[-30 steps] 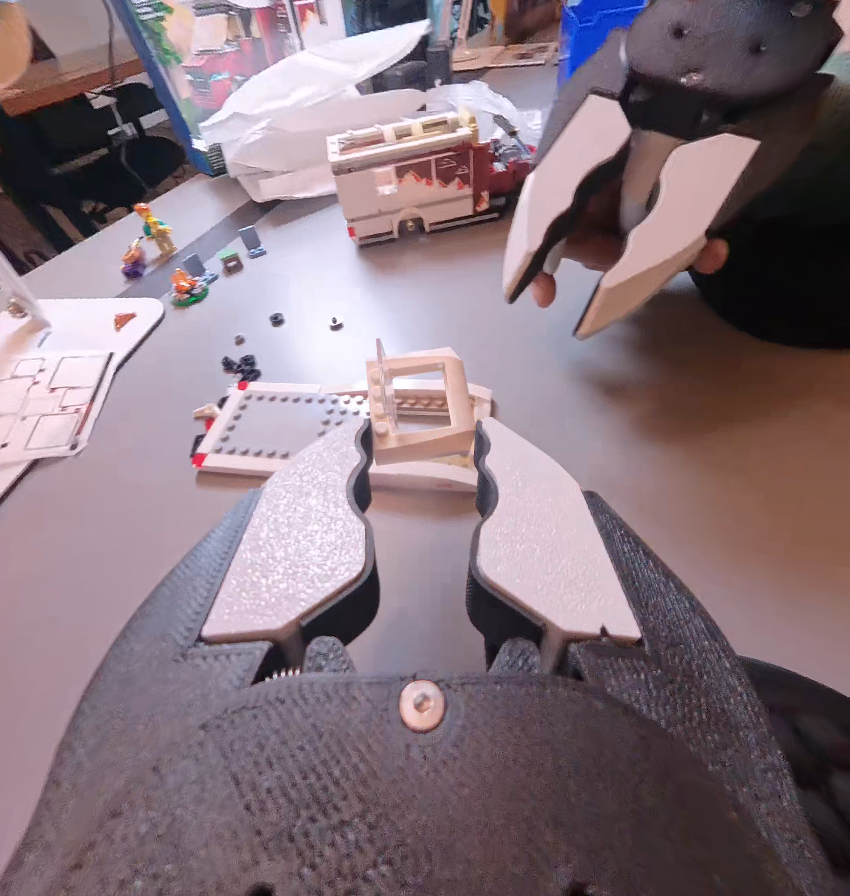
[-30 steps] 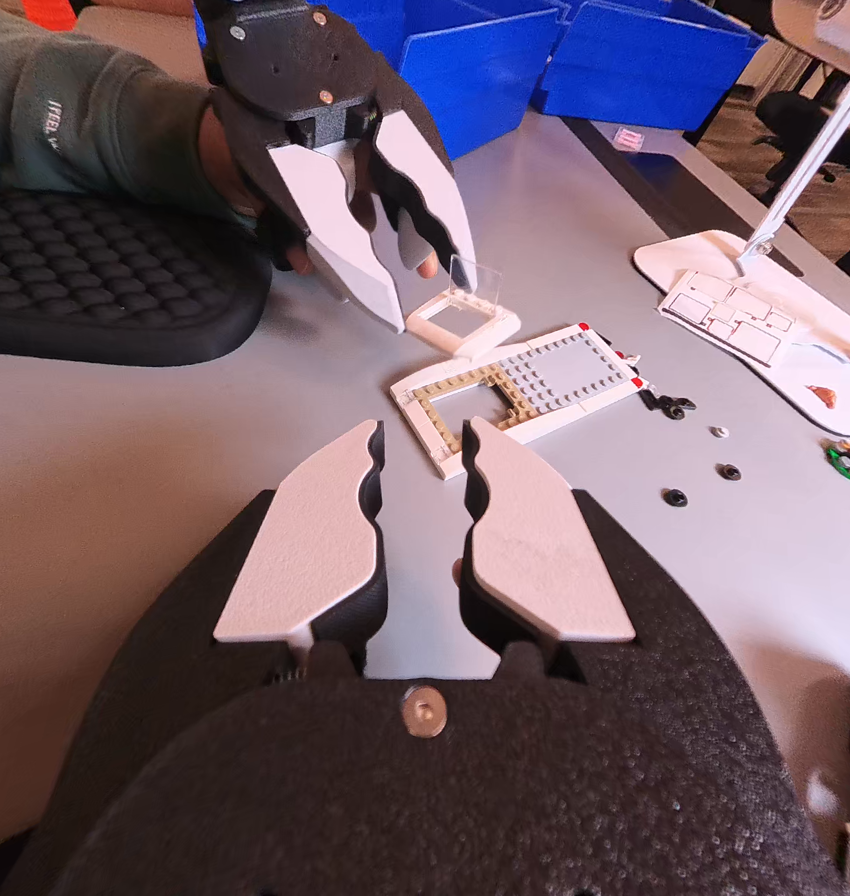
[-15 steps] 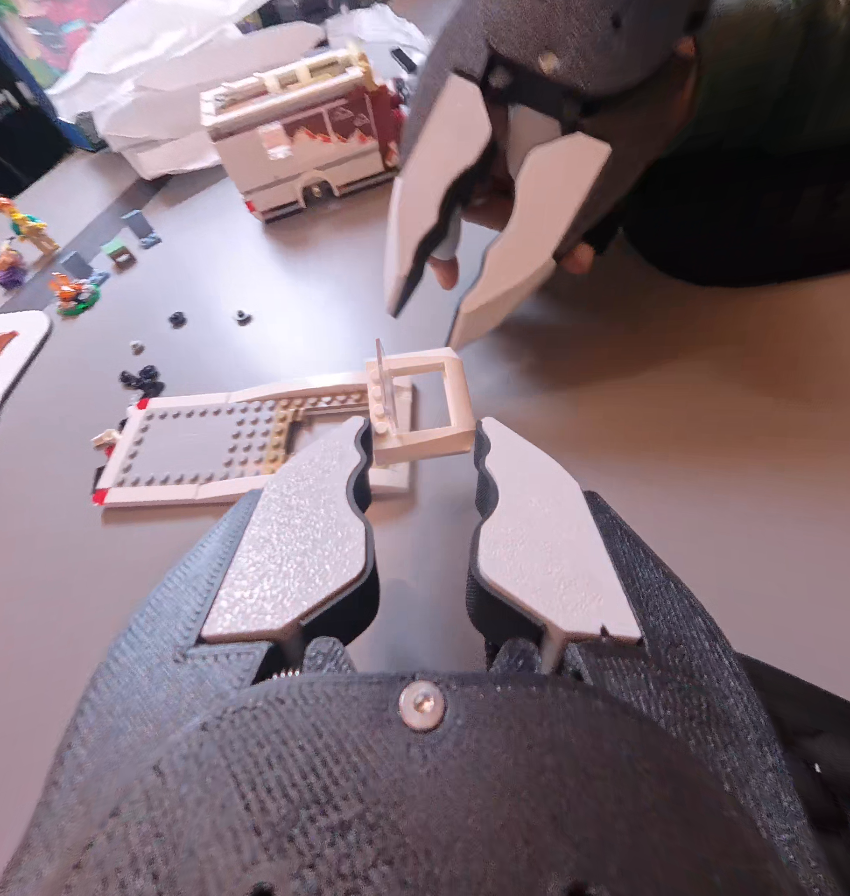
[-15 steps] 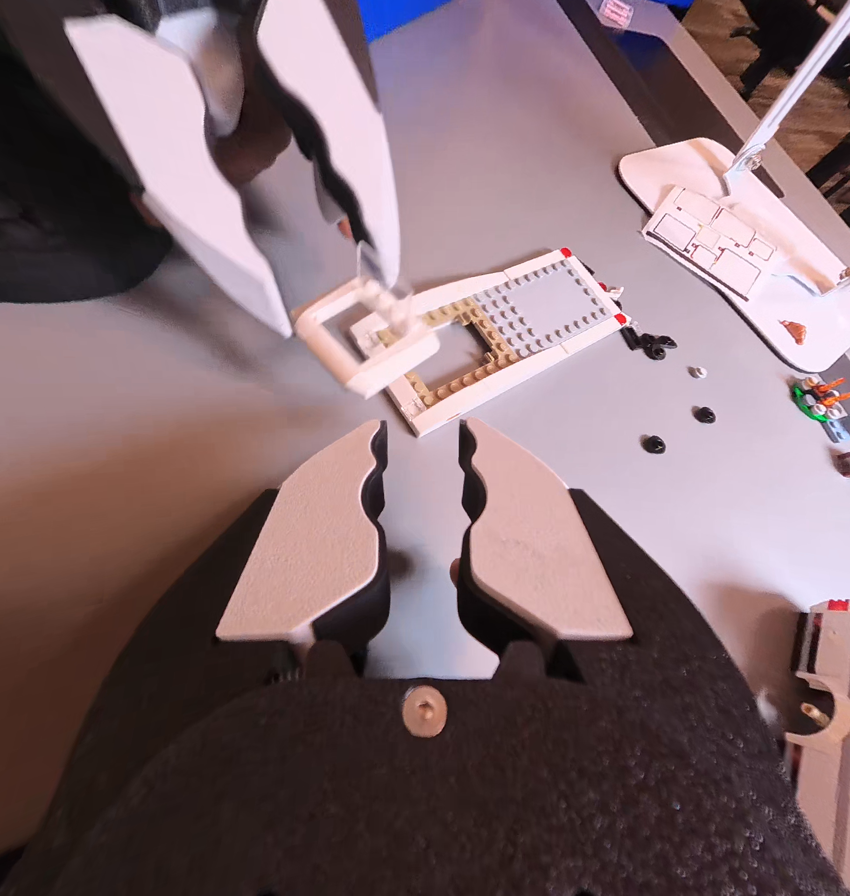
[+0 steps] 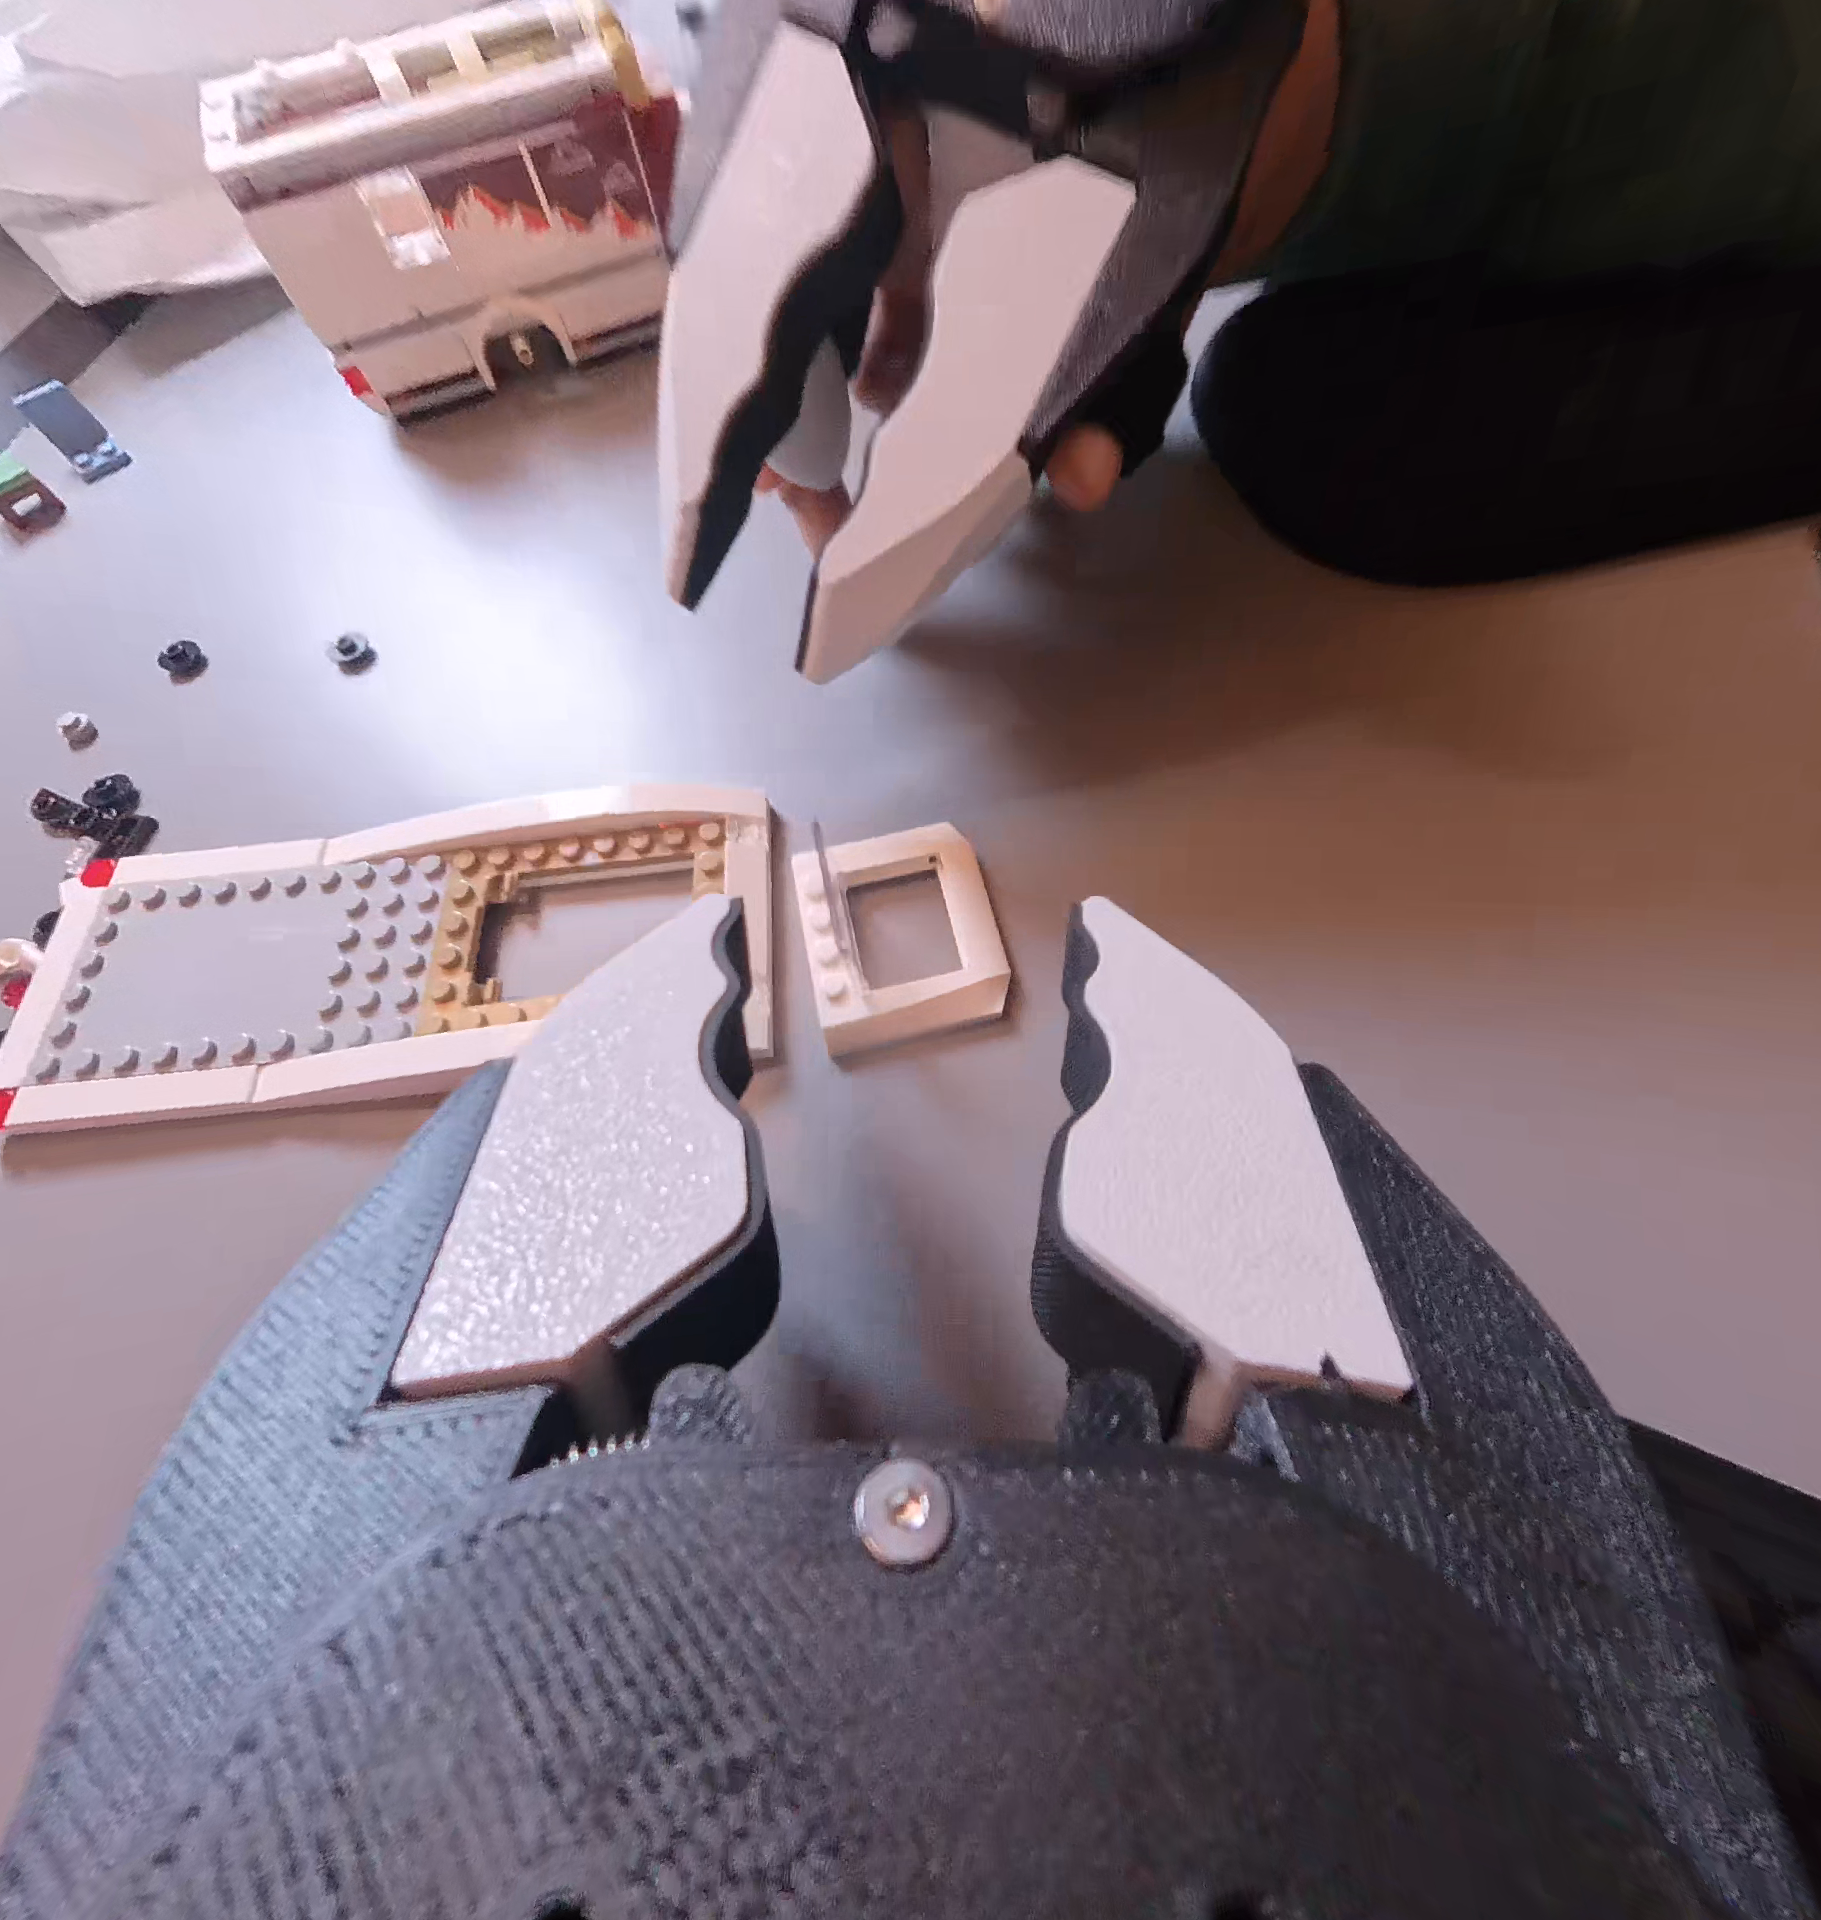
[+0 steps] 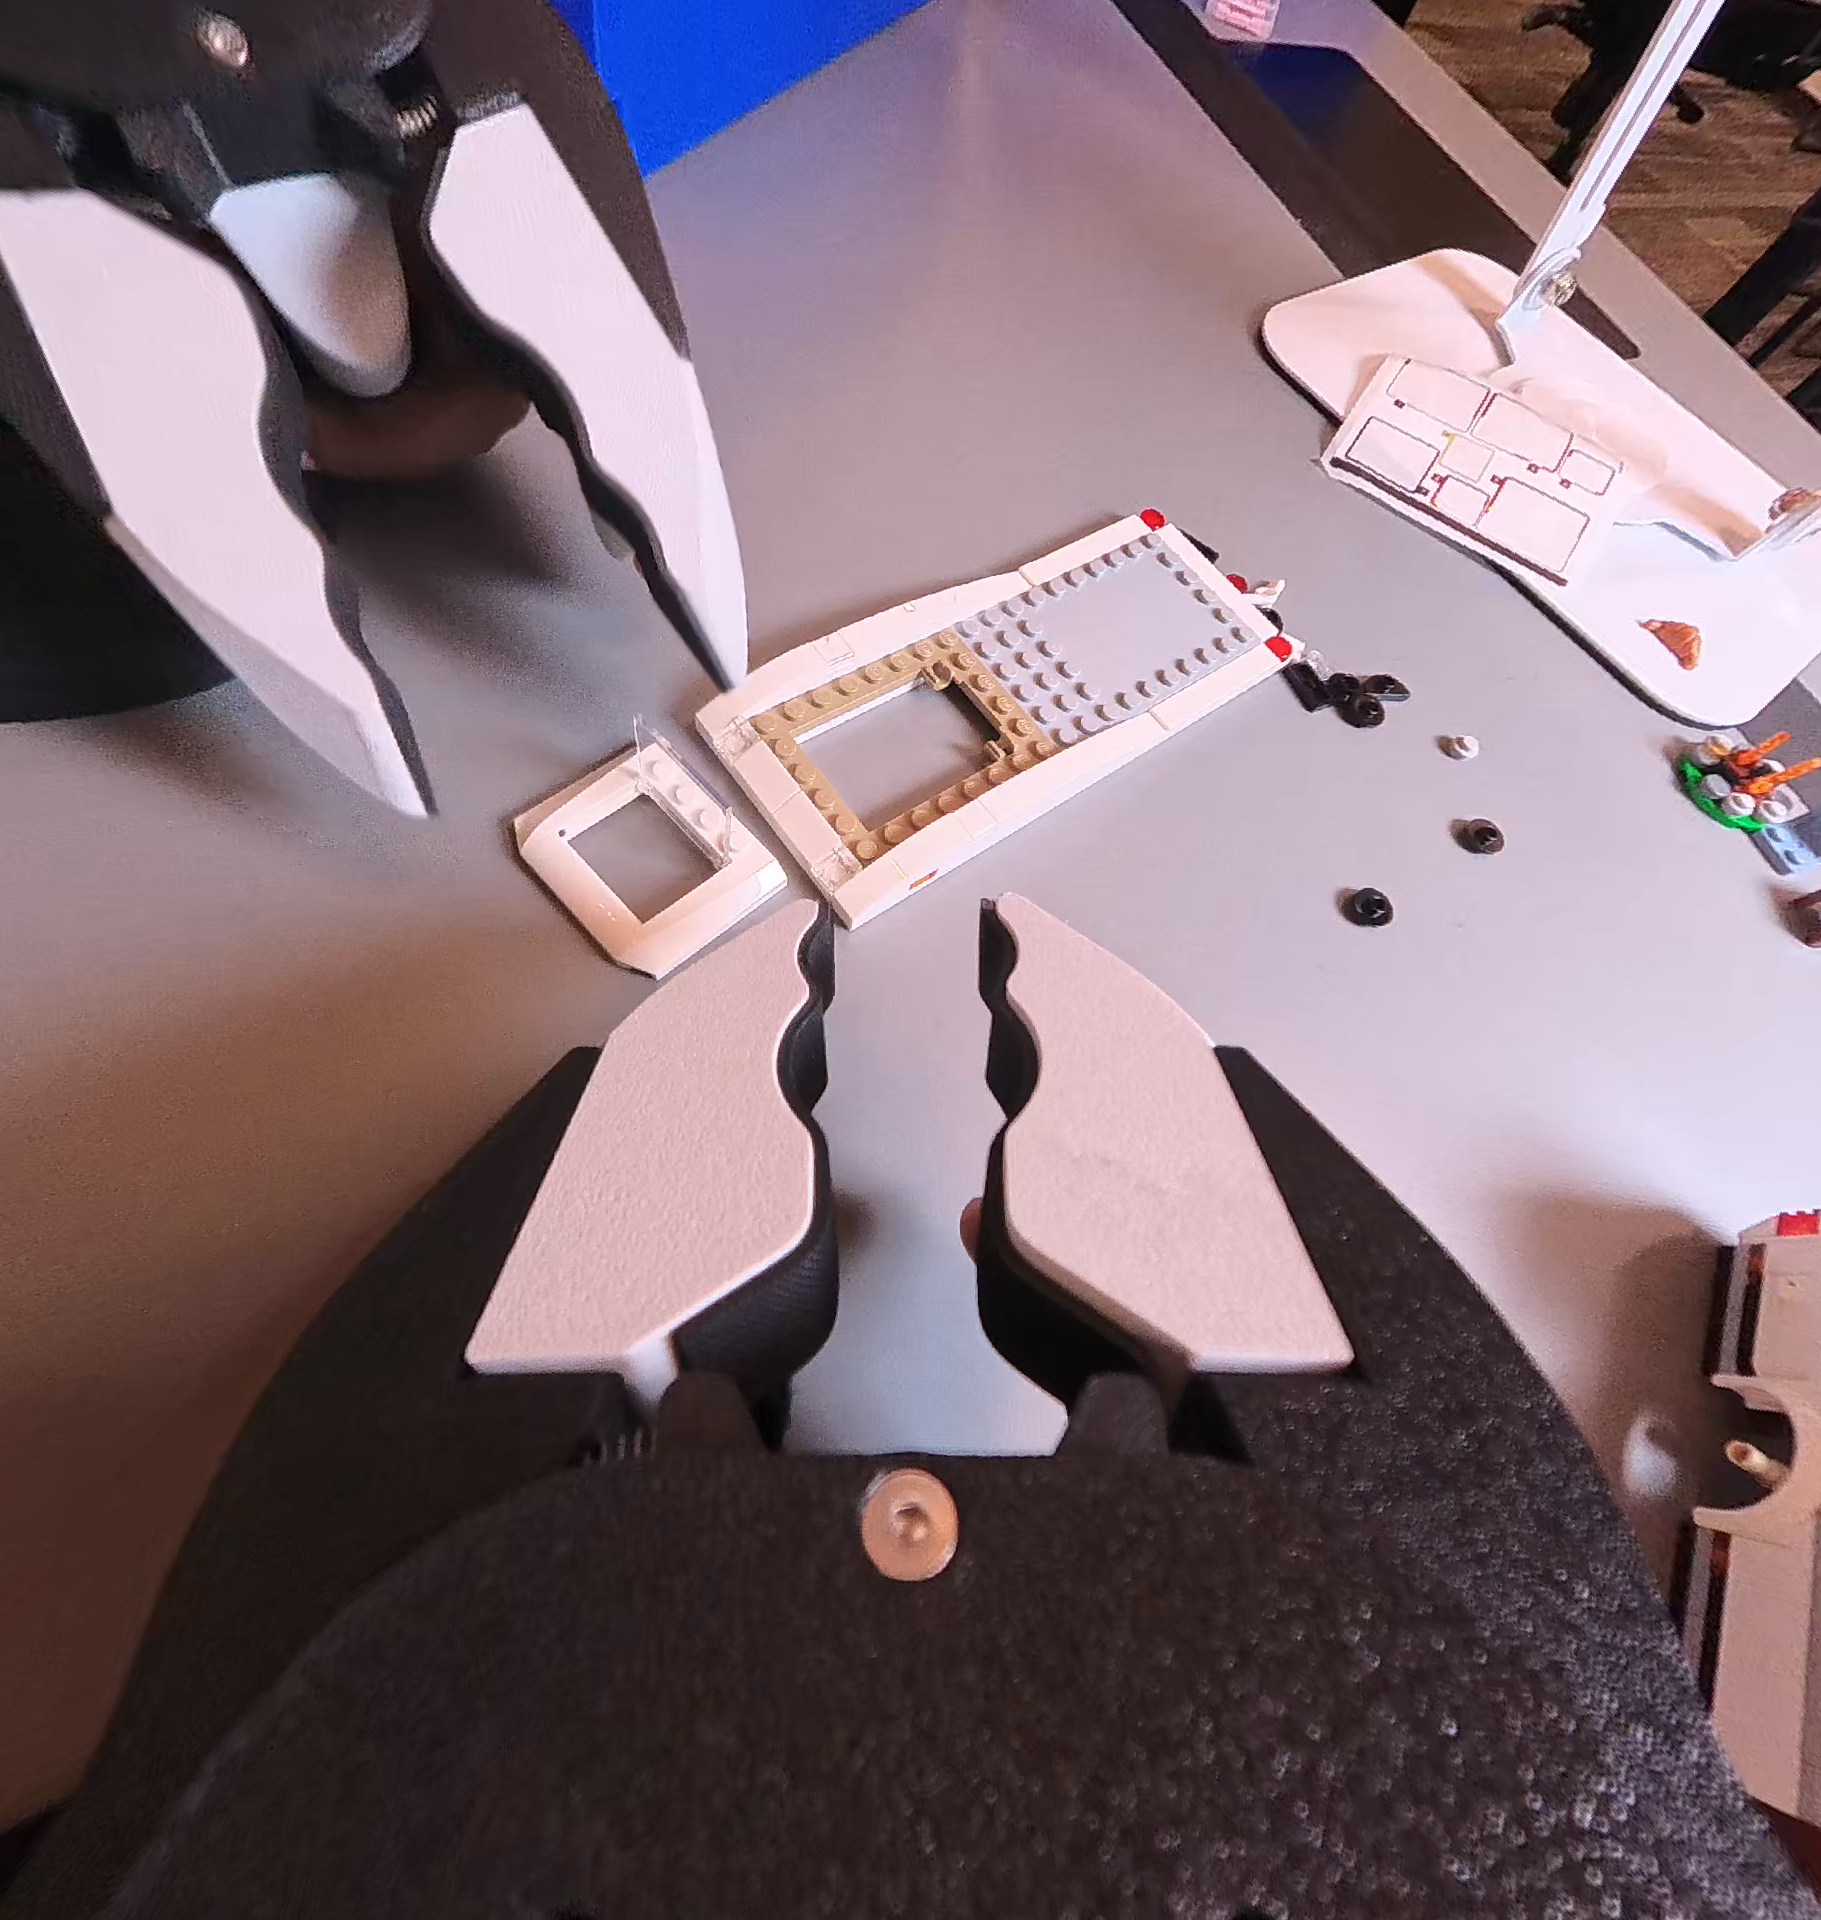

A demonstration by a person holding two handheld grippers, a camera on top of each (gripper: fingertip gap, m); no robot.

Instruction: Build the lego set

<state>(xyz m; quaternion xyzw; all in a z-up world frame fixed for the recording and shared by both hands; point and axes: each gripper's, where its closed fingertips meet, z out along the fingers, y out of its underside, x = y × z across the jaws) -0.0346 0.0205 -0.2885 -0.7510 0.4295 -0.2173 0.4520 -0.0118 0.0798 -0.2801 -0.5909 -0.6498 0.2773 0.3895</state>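
My left gripper (image 5: 906, 914) stands wide open and holds nothing. The white brick-built window frame (image 5: 901, 935) lies flat on the grey table (image 5: 1405, 831) ahead of its tips, clear of both pads, with a thin clear pane (image 6: 677, 790) standing upright on its studded edge. The frame sits just beside the end of the white roof plate (image 5: 366, 966), apart from it by a narrow seam.

My right gripper (image 6: 906, 914) has a narrow gap and is empty; it hovers near the roof plate's corner. I judge the frame to be set down, not attached.

A white and dark red brick van (image 5: 449, 208) stands beyond. A sticker sheet (image 6: 1467, 468) lies on the white lamp base (image 6: 1405, 312); its print is probably too small to read.
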